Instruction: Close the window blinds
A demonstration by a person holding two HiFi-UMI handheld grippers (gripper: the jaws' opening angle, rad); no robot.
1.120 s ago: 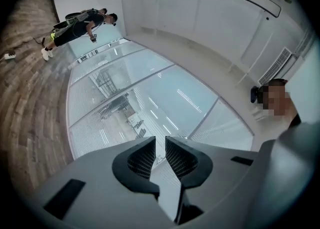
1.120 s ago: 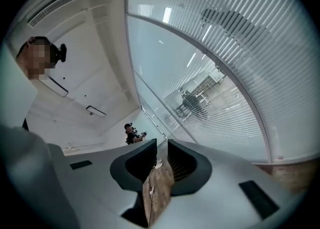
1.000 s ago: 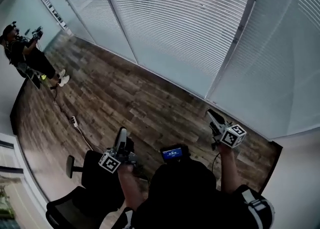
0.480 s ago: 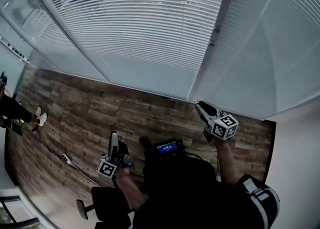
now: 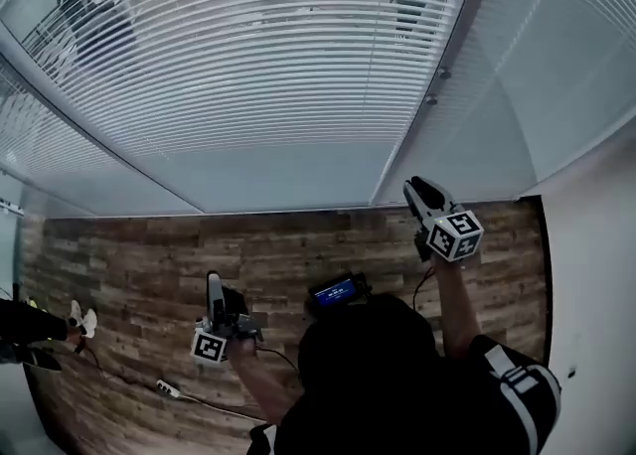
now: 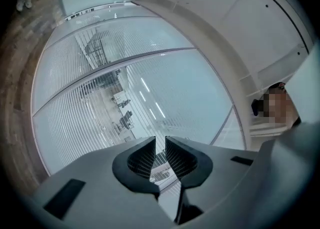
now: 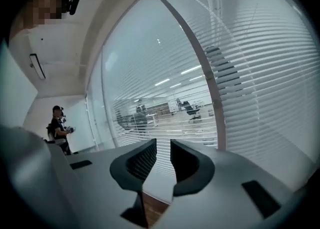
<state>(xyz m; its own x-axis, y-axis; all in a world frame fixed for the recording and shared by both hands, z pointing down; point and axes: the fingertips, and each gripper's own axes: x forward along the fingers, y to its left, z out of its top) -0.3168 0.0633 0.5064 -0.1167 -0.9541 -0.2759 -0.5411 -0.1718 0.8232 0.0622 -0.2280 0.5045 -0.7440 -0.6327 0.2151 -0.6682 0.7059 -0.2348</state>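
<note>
Both closed on nothing, the grey left gripper [image 5: 214, 282] and grey right gripper [image 5: 414, 187] face white horizontal-slat window blinds [image 5: 258, 66], untouched ahead, slats tilted open; light, thin, easily bent; probably best worked by the small knobs [image 5: 442, 73] on the grey frame post [image 5: 467, 6], not the slats.

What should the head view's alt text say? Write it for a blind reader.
From above, a person faces window blinds, slats partly open, with the right gripper held up near the grey window post and the left gripper lower over the wood-plank floor. Both grippers are shut and empty.
</note>
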